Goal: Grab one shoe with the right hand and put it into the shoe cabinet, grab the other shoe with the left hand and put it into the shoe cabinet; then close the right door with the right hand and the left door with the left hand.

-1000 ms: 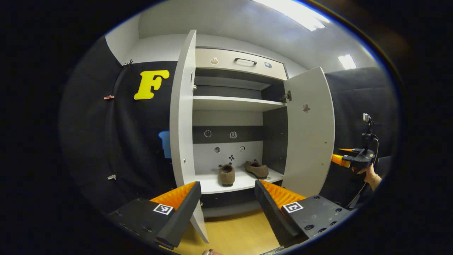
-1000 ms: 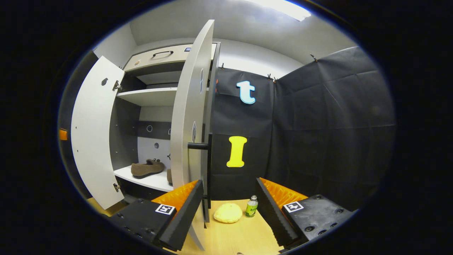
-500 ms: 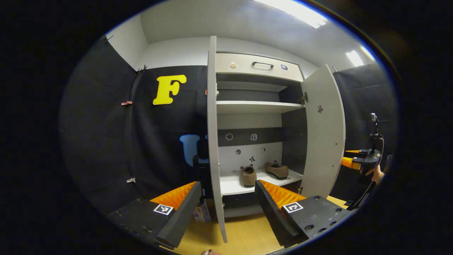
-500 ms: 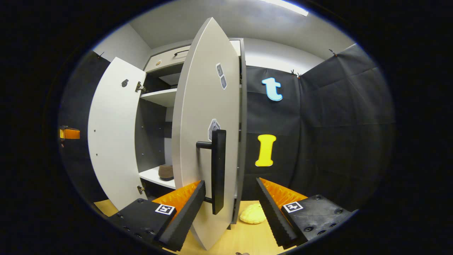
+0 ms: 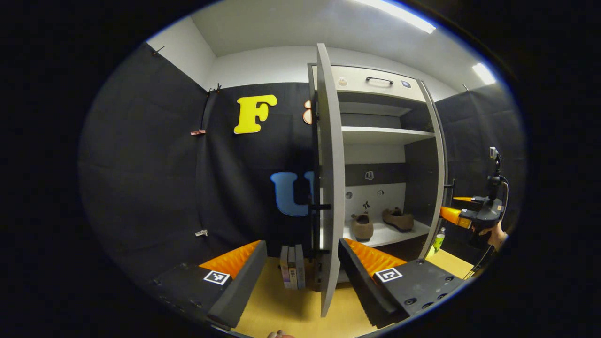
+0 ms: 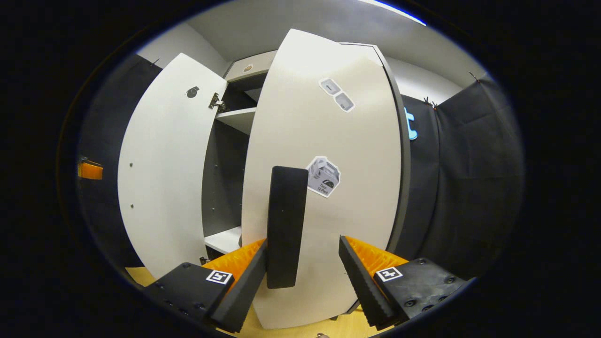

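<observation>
- While both tongs are spread with nothing between the fingers, right tongs (image 6: 303,277) sit close up on the right door (image 6: 324,188); its vertical black handle (image 6: 285,225) is in the gap, next to the left-hand finger, contact unclear.
- Left tongs (image 5: 300,277) also spread, empty, aimed at the free edge of the left door (image 5: 331,188), which is seen nearly edge-on; no touch visible.
- In the left gripper view the right tongs (image 5: 458,212) show farther off, held by a hand (image 5: 495,232), beside the right door's outer face.
- Shoes: both inside the shoe cabinet (image 5: 385,136) on the low white shelf (image 5: 389,234). Near shoe (image 5: 362,226) end-on, long axis runs front-to-back. Far shoe (image 5: 398,218) lies slantwise, long axis running across the shelf and back, toe end to the viewer's right as far as can be told.
- Progress, judged: both shoe placements done. Right door looks partly swung in, not shut — a gap to the dark interior shows at its left edge in the right gripper view. Left door wide open, not yet started.
- Left to do: finish pushing right door shut, then close left door with left tongs.
- Nearby: books (image 5: 292,266) standing on the wooden floor (image 5: 281,305) by the cabinet base, a small bottle (image 5: 438,240) beyond the right door.
</observation>
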